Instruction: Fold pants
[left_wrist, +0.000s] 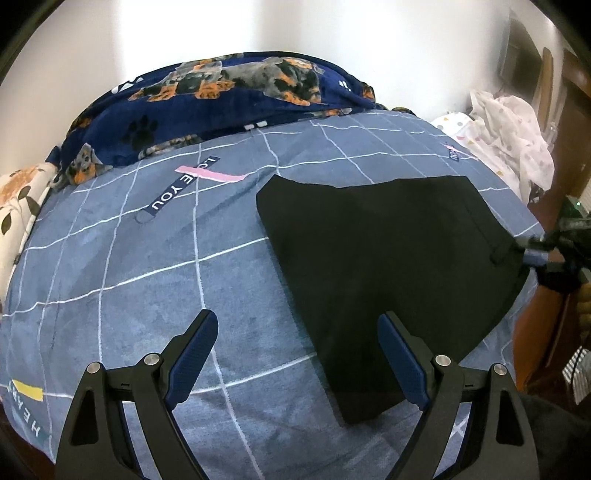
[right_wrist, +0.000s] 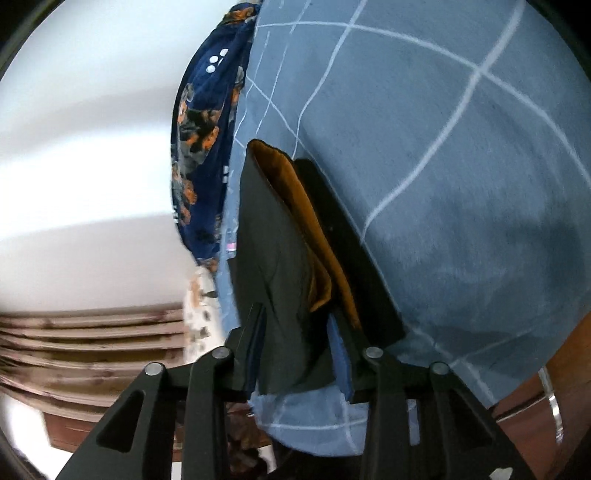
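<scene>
The black pants (left_wrist: 384, 266) lie folded on the blue checked bed cover (left_wrist: 147, 258), right of centre in the left wrist view. My left gripper (left_wrist: 297, 354) is open and empty, hovering above the pants' near left edge. My right gripper (right_wrist: 297, 332) is shut on the waistband edge of the pants (right_wrist: 273, 266), whose orange-brown lining (right_wrist: 295, 206) shows. It also shows in the left wrist view (left_wrist: 532, 251) at the pants' right edge.
A navy dog-print blanket (left_wrist: 221, 99) is bunched at the far side of the bed. White spotted fabric (left_wrist: 509, 140) lies at the far right, a floral pillow (left_wrist: 18, 199) at the far left. Wooden furniture (right_wrist: 92, 343) stands beside the bed.
</scene>
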